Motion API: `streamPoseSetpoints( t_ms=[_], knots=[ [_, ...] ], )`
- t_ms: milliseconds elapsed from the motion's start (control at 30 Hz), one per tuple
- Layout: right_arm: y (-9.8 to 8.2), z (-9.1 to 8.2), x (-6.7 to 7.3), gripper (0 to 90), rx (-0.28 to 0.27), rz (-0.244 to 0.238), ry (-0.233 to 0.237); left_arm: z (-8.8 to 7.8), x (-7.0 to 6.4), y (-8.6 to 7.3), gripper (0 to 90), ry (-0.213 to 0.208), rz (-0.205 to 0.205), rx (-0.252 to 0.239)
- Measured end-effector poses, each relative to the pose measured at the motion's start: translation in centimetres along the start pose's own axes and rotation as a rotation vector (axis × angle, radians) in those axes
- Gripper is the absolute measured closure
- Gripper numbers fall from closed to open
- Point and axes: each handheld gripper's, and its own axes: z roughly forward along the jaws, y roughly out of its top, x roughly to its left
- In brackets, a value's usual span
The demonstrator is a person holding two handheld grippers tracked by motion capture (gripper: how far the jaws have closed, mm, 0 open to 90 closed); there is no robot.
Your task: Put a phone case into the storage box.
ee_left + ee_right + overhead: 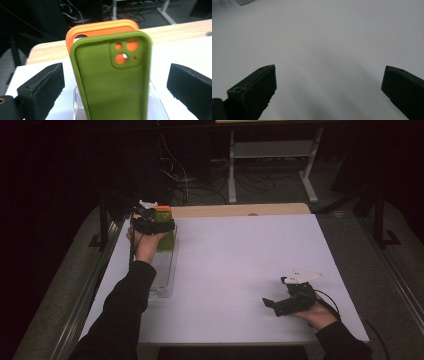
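An olive green phone case (110, 85) stands upright in a clear slotted rack (156, 102), its camera cut-out at the top right. Right behind it stands an orange phone case (100, 26). My left gripper (115, 77) is open, with one black jaw on each side of the green case and a gap to both. In the high view the left gripper (152, 222) hovers over the far end of the rack (162, 270), by the green case (167, 241) and the orange case (163, 209). My right gripper (272, 304) (329, 82) rests open and empty at the table's near right.
The white table top (240, 260) stretches between the two hands. A wooden strip (240, 210) runs along its far edge. Beyond it are dark floor, cables and a white desk frame (270, 150). The rack lies along the table's left edge.
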Motion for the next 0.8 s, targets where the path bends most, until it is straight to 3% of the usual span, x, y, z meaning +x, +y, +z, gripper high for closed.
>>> streamPoseSetpoints(
  t_ms=[200, 467, 667, 733, 800],
  knots=[
    [0.0, 0.0, 0.1, 0.0, 0.002, -0.006, 0.002, -2.0, 0.1, -0.1, 0.5, -0.133, 0.051, 0.017],
    [0.1, 0.0, 0.2, 0.0, -0.001, -0.001, 0.007, -5.1, -0.7, -0.6, 0.5, -0.347, 0.121, 0.027],
    [0.3, -0.2, 0.2, 0.0, -0.011, -0.015, 0.011, -7.4, -1.7, -2.0, 0.5, -0.449, 0.165, -0.001],
    [0.4, -0.3, 0.2, 0.0, -0.012, -0.012, 0.012, -8.1, -1.9, -2.6, 0.5, -0.486, 0.155, -0.016],
    [0.4, -0.4, 0.2, 0.0, -0.019, -0.019, 0.014, -8.7, -2.1, -3.3, 0.6, -0.507, 0.171, -0.022]
  ],
)
